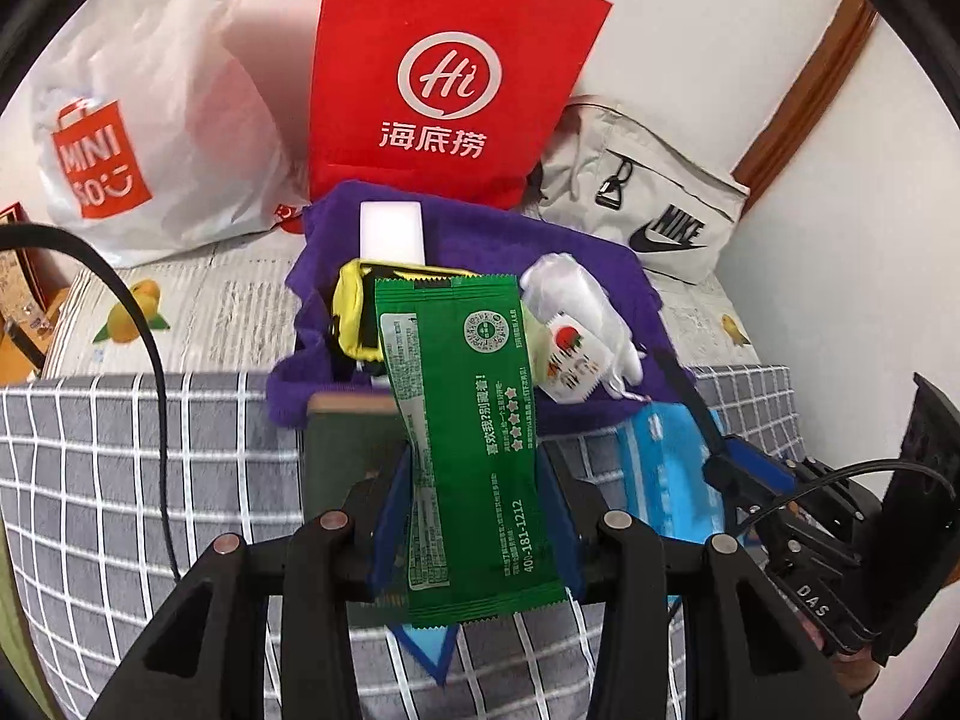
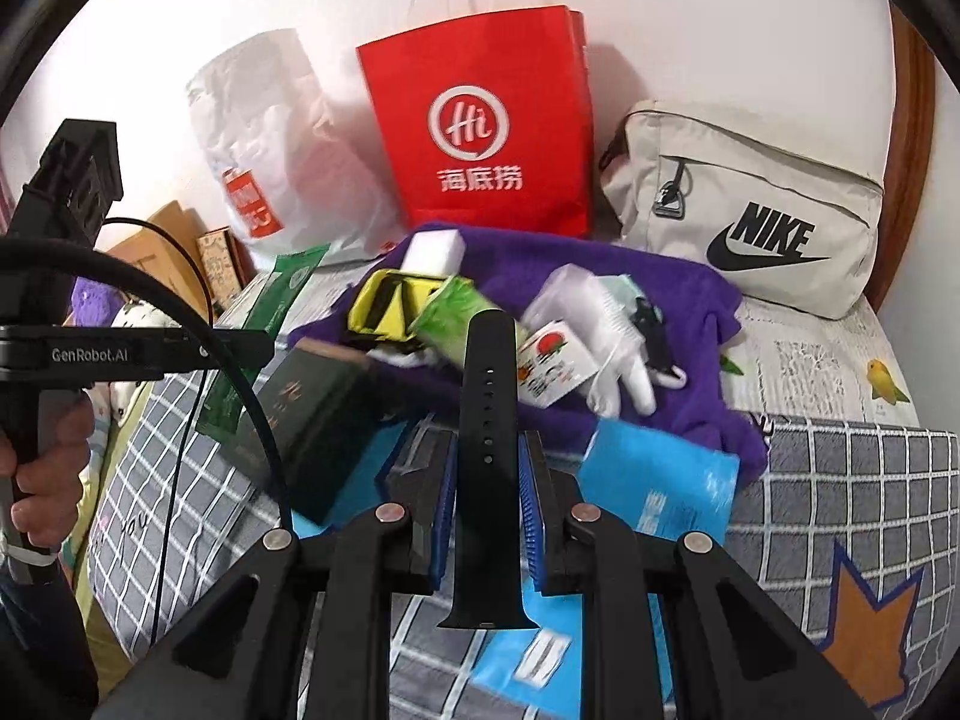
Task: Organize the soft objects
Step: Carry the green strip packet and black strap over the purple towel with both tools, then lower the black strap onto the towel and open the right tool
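My left gripper (image 1: 474, 510) is shut on a green foil packet (image 1: 468, 420) and holds it upright above the grey checked cloth. My right gripper (image 2: 486, 480) is shut on a black watch strap (image 2: 487, 420), also upright; the strap shows in the left wrist view (image 1: 684, 390). Ahead lies a purple towel (image 2: 660, 300) with a white sponge block (image 2: 435, 249), a yellow-black pouch (image 2: 384, 300), a clear glove (image 2: 612, 348) and a small strawberry carton (image 2: 552, 366) on it. The green packet also shows in the right wrist view (image 2: 264, 324).
A red paper bag (image 2: 486, 120), a white Miniso plastic bag (image 1: 150, 150) and a beige Nike bag (image 2: 750, 210) stand against the wall. A dark green box (image 2: 306, 420) and blue packets (image 2: 660, 480) lie on the checked cloth (image 2: 840, 480).
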Motion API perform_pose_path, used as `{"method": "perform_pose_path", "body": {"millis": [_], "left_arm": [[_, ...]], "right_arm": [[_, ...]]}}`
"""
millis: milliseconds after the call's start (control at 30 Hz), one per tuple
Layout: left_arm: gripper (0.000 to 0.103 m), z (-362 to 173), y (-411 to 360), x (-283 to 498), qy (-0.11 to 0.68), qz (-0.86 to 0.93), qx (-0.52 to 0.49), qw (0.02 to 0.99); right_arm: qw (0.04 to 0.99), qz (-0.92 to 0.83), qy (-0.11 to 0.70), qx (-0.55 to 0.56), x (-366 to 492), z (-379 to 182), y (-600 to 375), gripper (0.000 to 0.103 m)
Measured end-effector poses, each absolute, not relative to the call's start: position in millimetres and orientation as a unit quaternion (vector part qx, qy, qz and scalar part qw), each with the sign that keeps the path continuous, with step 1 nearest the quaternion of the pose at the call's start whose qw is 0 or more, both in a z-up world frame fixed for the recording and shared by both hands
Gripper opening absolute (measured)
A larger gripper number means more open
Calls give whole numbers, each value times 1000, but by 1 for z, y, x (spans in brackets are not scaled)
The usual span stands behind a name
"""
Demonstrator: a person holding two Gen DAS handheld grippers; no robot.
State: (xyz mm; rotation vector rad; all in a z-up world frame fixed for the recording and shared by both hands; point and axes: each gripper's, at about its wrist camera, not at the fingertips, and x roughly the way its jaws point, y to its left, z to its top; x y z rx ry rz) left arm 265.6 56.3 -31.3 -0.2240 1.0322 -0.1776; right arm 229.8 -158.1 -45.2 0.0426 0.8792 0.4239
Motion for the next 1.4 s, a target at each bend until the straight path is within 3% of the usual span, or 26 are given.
{"method": "perform_pose_path", "body": {"millis": [800,1400], "left_arm": [[40,-46,68,381,501,-81,-126,852],[40,-72,57,413,518,-88,-133,841]], "right_arm": [[897,176,404,29,359,-43,-183,20],[846,197,494,39,417,-110,-179,21]]}}
